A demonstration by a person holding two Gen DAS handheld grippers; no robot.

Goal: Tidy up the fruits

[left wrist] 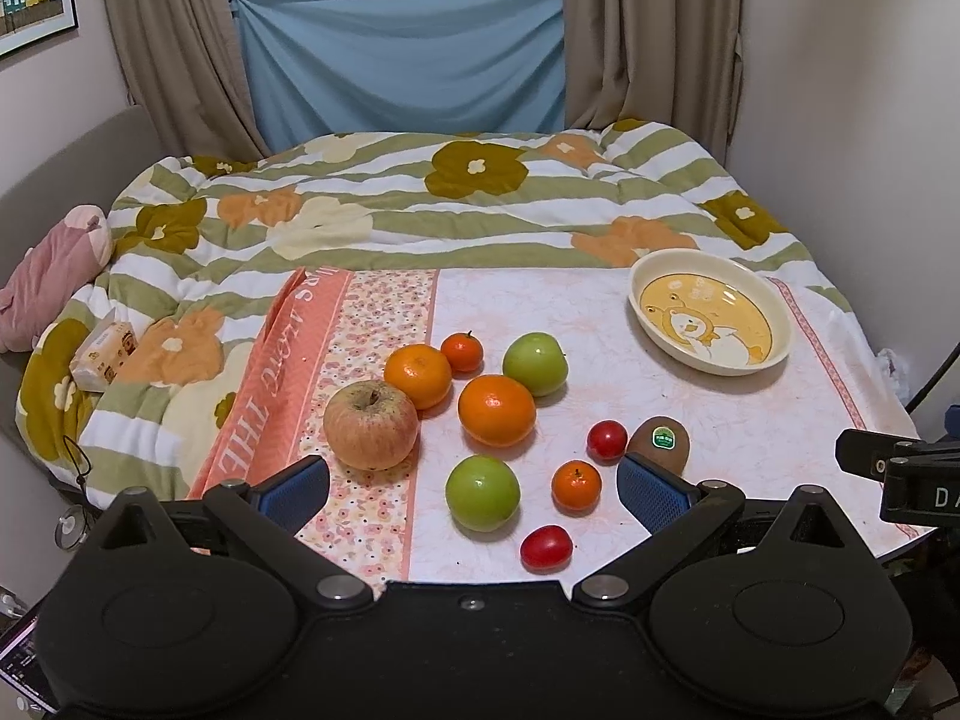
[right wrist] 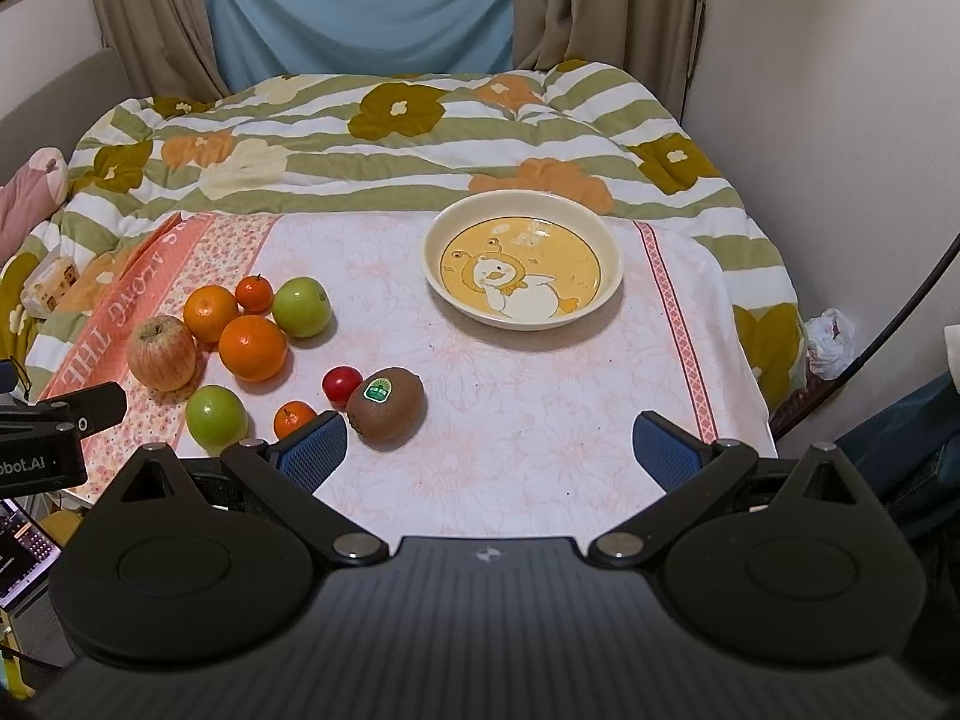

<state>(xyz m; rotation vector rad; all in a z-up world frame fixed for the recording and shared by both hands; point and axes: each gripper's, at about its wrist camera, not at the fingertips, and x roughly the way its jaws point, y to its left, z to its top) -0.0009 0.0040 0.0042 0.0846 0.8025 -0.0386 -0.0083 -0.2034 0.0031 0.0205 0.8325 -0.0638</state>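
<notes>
Loose fruit lies on a pink tablecloth (left wrist: 750, 408): a red apple (left wrist: 370, 425), two green apples (left wrist: 535, 363) (left wrist: 482, 492), oranges (left wrist: 497, 410) (left wrist: 418, 375), small tangerines (left wrist: 576, 485) (left wrist: 462, 351), two red tomatoes (left wrist: 606, 440) (left wrist: 545, 547) and a kiwi (left wrist: 660, 443) with a green sticker. A cream plate (left wrist: 651, 276) with a duck picture stands empty at the far right. My left gripper (left wrist: 474, 489) is open near the front edge, straddling the near green apple. My right gripper (right wrist: 489, 447) is open too, with the kiwi (right wrist: 387, 403) just beyond its left finger and the plate (right wrist: 447, 228) farther ahead.
The table stands against a bed with a flowered quilt (left wrist: 420, 192). A pink plush (left wrist: 48, 282) and a tissue pack (left wrist: 102, 351) lie at the left. Walls (right wrist: 840, 90) close in on the right. A screen (right wrist: 24, 546) shows at the lower left.
</notes>
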